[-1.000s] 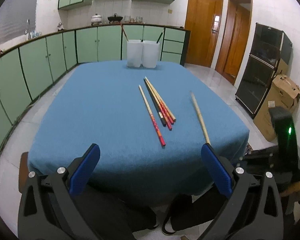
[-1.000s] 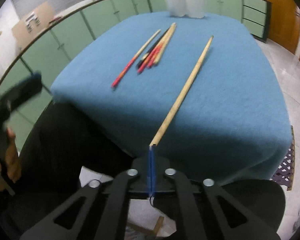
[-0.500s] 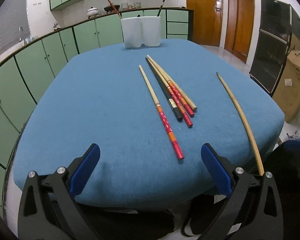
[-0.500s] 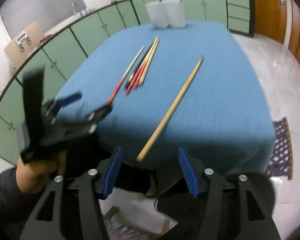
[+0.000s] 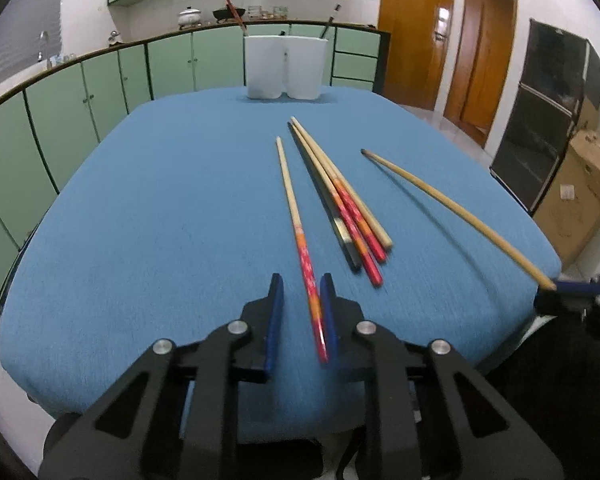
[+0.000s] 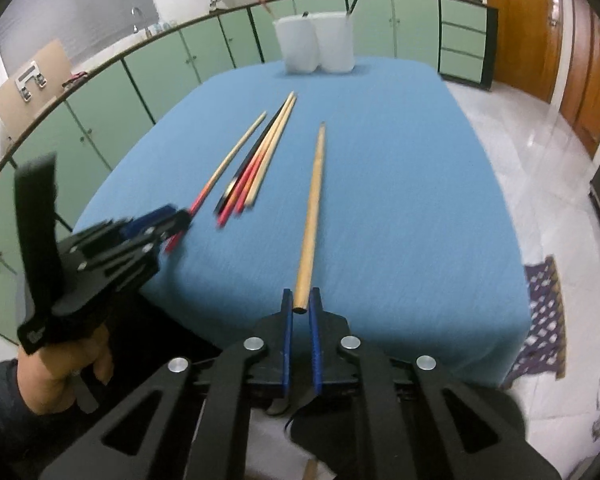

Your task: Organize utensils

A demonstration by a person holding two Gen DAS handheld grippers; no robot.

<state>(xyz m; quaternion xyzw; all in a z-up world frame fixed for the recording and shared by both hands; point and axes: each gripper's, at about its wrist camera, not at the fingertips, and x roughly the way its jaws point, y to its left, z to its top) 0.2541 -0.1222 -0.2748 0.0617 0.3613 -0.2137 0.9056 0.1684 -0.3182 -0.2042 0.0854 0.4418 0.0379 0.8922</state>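
Observation:
A single chopstick with a red handle [image 5: 296, 216] lies on the blue table [image 5: 160, 220]. Its near end sits between the fingers of my left gripper [image 5: 300, 300], whose jaws are closing; the stick lies against the right pad, with a gap to the left pad. Right of it lies a bundle of several chopsticks [image 5: 340, 200]. My right gripper [image 6: 300, 304] is shut on the near tip of a long plain wooden chopstick [image 6: 312, 208] at the table's front edge. Two white holders [image 5: 284, 68] stand at the far edge with utensils in them.
Green cabinets [image 5: 100, 92] run along the back and left. Wooden doors [image 5: 416, 32], a black cabinet [image 5: 548, 120] and a cardboard box [image 5: 580, 192] stand to the right. A patterned mat [image 6: 544, 320] lies on the tiled floor. A hand [image 6: 60, 372] holds the left gripper.
My left gripper came forward and down onto the red-handled chopstick, and its jaws narrowed from wide. The right gripper opened, then closed again on the plain chopstick's tip.

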